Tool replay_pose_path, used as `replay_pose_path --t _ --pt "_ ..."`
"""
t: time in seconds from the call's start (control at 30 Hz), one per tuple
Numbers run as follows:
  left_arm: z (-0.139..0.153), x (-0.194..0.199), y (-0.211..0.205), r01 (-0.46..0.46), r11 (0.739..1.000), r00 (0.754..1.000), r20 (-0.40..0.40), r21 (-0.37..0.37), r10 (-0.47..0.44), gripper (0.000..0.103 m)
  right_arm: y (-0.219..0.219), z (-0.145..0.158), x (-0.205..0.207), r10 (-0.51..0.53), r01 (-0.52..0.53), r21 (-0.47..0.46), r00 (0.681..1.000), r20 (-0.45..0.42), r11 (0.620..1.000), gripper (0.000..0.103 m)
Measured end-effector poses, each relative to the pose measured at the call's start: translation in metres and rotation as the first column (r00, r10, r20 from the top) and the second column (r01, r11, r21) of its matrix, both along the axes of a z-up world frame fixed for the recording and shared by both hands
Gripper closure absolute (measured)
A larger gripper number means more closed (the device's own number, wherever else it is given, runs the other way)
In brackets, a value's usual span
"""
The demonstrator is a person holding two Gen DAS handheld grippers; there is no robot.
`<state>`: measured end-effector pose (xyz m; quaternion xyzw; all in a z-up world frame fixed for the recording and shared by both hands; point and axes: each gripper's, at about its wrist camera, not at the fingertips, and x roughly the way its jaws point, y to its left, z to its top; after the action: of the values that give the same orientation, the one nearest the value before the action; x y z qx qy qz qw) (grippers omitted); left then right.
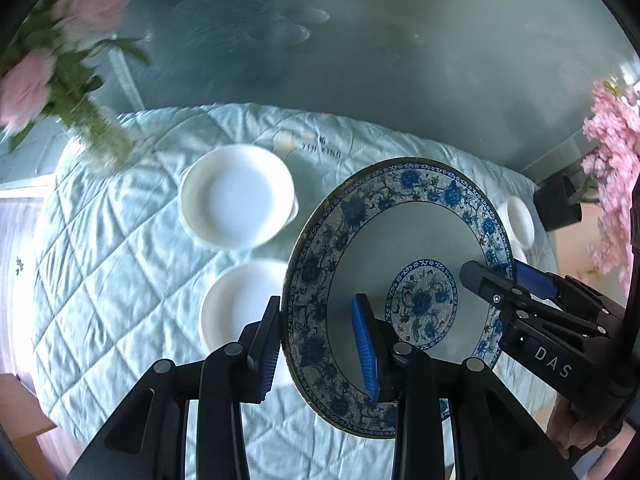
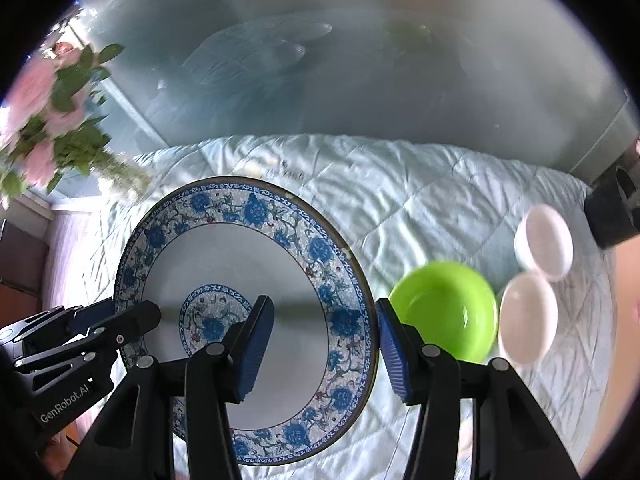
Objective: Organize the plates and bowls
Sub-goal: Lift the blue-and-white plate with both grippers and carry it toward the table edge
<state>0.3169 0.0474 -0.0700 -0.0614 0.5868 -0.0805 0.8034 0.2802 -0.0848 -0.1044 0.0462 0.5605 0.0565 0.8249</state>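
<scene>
both claws, left claw (image 1: 320,344) and right claw (image 2: 320,354), pinch 1 blue-patterned plate (image 2: 256,264) by its rim. 2 white dishes (image 1: 238,196) sit left, 1 green bowl (image 2: 448,308) and 2 white bowls (image 2: 528,316) right.

A soft, light blue quilt (image 2: 460,200) covers the top. It has stitched squares and many wrinkles.

In the left wrist view, two white bowls sit on it. One white bowl (image 1: 238,196) is at about 10 o'clock from the middle, and a second white bowl (image 1: 240,304) sits near it, toward 8 o'clock.

In the right wrist view, a green bowl (image 2: 446,310) sits at about 4 o'clock. Just beside it is a small white bowl (image 2: 528,318), and another small white bowl (image 2: 544,242) sits close by at 3 o'clock.
</scene>
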Motion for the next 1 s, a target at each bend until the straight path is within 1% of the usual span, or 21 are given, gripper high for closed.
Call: replay_pose_path --t 0.17,0.27,0.47,0.6,0.67,0.8,1.0 --pt "-0.002 -0.051 0.01 -0.019 1.0 1.0 -0.025 -0.02 0.019 0.072 0.013 0.004 -0.033 0.016 -0.017 -0.012 1.0 -0.009 1.0 0.052" --pt "-0.007 -0.077 0.017 -0.027 0.999 0.999 -0.035 -0.025 0.026 0.072 0.019 0.001 -0.055 0.016 -0.016 0.007 1.0 -0.019 1.0 0.052" --pt "-0.02 -0.118 0.024 -0.017 1.0 0.999 -0.045 0.002 0.017 0.072 0.032 -0.014 -0.092 0.005 -0.004 0.029 0.999 -0.046 1.0 0.052" --pt "-0.04 -0.139 0.029 -0.025 1.0 0.997 -0.073 0.001 0.025 0.072 0.04 -0.031 -0.114 0.004 -0.002 0.034 0.998 -0.066 0.999 0.052" --pt "-0.05 -0.149 0.03 -0.019 1.0 0.997 -0.078 0.013 0.02 0.072 0.041 -0.041 -0.121 -0.004 0.007 0.044 0.997 -0.072 0.999 0.052" --pt "-0.075 -0.159 0.028 -0.008 0.999 0.995 -0.1 0.045 0.012 0.072 0.044 -0.066 -0.135 -0.003 0.009 0.054 0.994 -0.106 0.998 0.052" --pt "-0.118 -0.161 0.024 0.006 0.999 0.988 -0.155 0.049 0.002 0.073 0.036 -0.104 -0.149 -0.032 0.046 0.084 0.988 -0.154 0.995 0.052"
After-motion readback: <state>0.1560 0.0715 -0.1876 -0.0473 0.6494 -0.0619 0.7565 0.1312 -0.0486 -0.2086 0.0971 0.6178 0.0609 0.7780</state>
